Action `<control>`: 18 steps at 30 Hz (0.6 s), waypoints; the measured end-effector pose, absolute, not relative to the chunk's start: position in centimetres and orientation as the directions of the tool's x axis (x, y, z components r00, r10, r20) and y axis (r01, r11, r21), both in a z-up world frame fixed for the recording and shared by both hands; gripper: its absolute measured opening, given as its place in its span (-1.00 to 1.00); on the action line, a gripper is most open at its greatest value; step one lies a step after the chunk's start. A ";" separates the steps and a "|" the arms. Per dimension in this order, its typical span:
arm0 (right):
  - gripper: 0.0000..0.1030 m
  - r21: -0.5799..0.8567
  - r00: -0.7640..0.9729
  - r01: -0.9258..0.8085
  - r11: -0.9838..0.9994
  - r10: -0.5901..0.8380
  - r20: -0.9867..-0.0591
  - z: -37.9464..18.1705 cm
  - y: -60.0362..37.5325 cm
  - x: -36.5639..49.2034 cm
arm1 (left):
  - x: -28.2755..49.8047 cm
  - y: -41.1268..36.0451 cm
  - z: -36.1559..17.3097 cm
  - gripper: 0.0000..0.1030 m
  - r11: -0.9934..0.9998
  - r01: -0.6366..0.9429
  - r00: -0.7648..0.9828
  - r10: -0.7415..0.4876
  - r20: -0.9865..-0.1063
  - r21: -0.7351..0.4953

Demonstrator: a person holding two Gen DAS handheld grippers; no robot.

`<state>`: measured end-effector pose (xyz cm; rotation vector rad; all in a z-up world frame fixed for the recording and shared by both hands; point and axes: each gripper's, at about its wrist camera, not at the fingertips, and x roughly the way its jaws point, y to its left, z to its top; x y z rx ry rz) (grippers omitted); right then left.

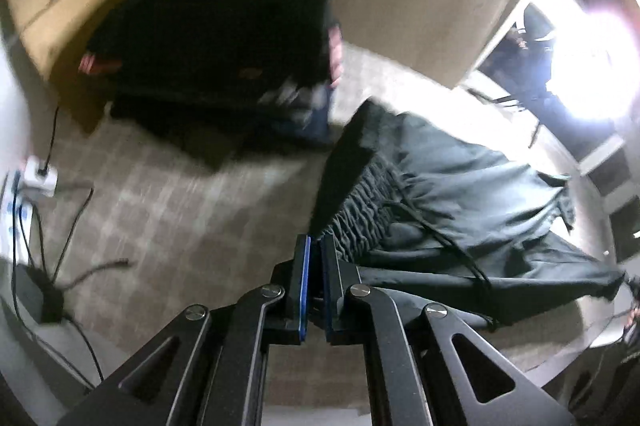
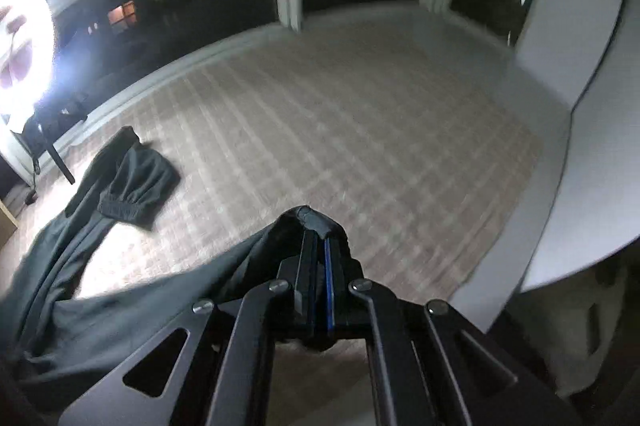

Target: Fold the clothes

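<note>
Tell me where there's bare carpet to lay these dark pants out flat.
Widest free patch: the carpet between the window sill and the white wall. Crowded: cables and the black suitcase on the other side.

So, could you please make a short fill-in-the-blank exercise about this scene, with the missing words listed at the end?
1. Both grippers are shut on the dark ____ garment.
2. The left gripper pinches the garment at its gathered, elastic ____.
3. The garment's far end lies on the checked ____.
4. Beside the right gripper, to its right in the right wrist view, runs a ____ wall.

Missing words: grey; waistband; carpet; white
</note>
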<state>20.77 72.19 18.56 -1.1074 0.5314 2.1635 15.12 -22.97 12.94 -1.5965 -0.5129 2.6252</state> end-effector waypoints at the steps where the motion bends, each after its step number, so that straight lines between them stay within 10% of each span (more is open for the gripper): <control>1: -0.94 0.085 -0.454 -0.699 -0.710 0.348 -0.820 18.7 72.2 20.8 | 15.3 -23.4 13.0 -0.92 -0.938 0.160 -0.478 0.201 -0.855 -0.309; 10: -0.93 0.129 -0.610 -0.646 -0.752 0.408 -0.679 28.4 70.5 22.3 | 17.1 -23.0 19.7 -1.00 -0.971 0.121 -0.559 0.104 -0.823 -0.206; 18: -0.85 -0.020 -0.293 -0.586 -0.810 0.235 -0.927 17.9 71.2 16.0 | 16.6 -23.0 16.8 -1.00 -0.972 0.149 -0.526 0.078 -0.847 -0.182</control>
